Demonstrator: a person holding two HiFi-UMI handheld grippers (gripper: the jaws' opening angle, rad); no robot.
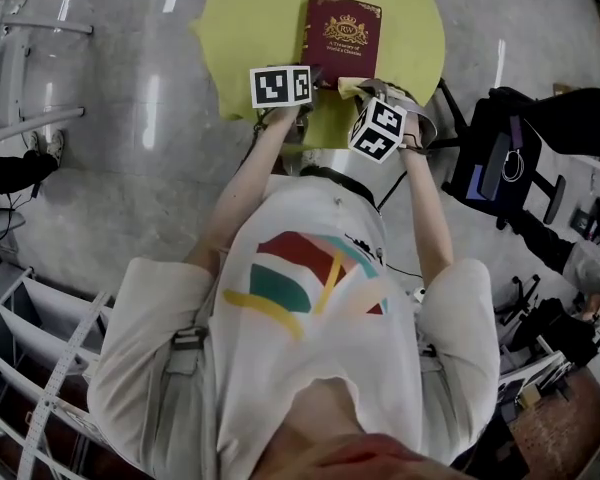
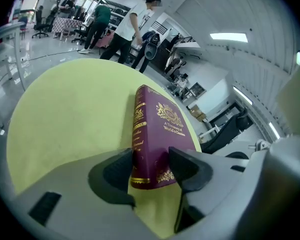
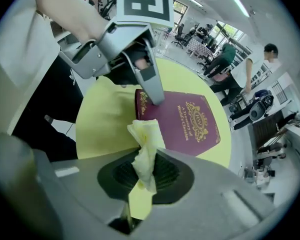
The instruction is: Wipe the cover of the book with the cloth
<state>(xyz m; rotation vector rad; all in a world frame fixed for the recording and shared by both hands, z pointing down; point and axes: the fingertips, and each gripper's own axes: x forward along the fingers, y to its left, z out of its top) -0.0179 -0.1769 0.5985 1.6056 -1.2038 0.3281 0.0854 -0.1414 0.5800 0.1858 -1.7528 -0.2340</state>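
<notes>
A maroon book (image 1: 342, 36) with gold print lies flat on the round yellow table (image 1: 250, 28). My left gripper (image 1: 316, 81) is shut on the book's near end; in the left gripper view its jaws clamp the book (image 2: 160, 134) at the spine corner, gripper (image 2: 151, 171). My right gripper (image 1: 366, 94) is beside it, just short of the book's near edge, shut on a crumpled pale yellow cloth (image 3: 146, 144). In the right gripper view the cloth sticks up from the gripper (image 3: 146, 173), in front of the book (image 3: 190, 126).
The table's edge (image 3: 85, 129) drops to a grey floor. A black chair with gear (image 1: 500, 153) stands to the right and white racks (image 1: 30, 68) to the left. People (image 2: 125, 29) stand far behind the table.
</notes>
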